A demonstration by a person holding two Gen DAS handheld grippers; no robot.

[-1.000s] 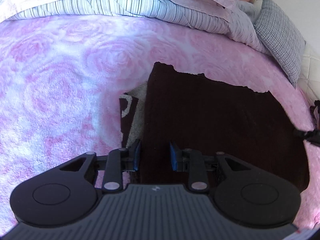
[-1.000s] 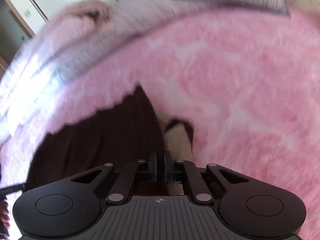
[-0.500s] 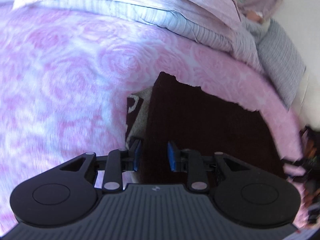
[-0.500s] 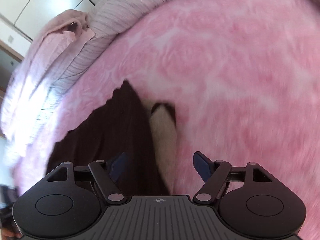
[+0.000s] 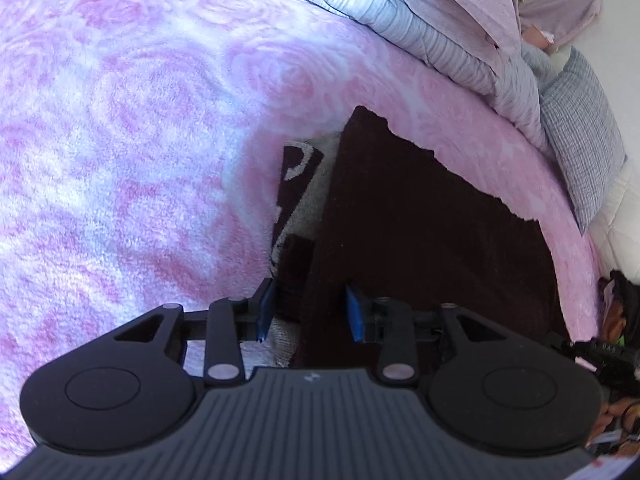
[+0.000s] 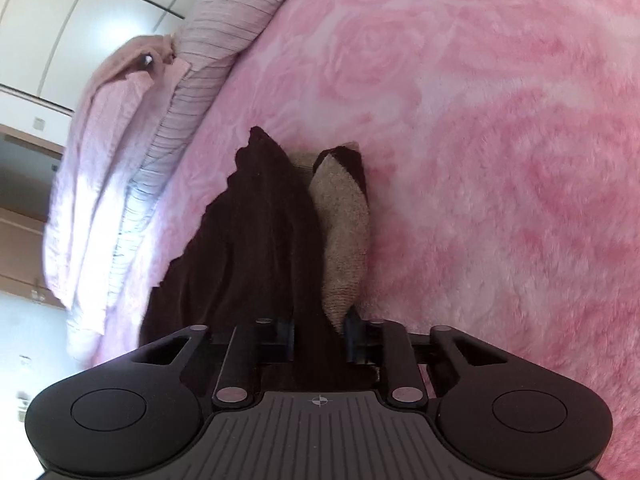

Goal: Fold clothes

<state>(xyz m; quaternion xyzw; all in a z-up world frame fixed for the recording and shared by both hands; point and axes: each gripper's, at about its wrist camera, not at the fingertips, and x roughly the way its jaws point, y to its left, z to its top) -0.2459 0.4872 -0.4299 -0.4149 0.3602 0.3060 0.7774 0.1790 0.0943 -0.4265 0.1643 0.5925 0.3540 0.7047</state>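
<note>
While the pink rose-pattern blanket (image 5: 140, 140) covers the bed, a dark brown knit sweater (image 5: 420, 220) lies on it, partly folded, with a beige patterned sleeve (image 6: 344, 232) tucked along one edge. Soft, light, limp fabric, likely to sag and drag on the fleece; best taken at the near hem corners. Left tool (image 5: 310, 312): jaws part spread after just opening further, straddling the sweater edge, not pinching it. Right tool (image 6: 320, 340): jaws just closed, pinching the sweater hem.
</note>
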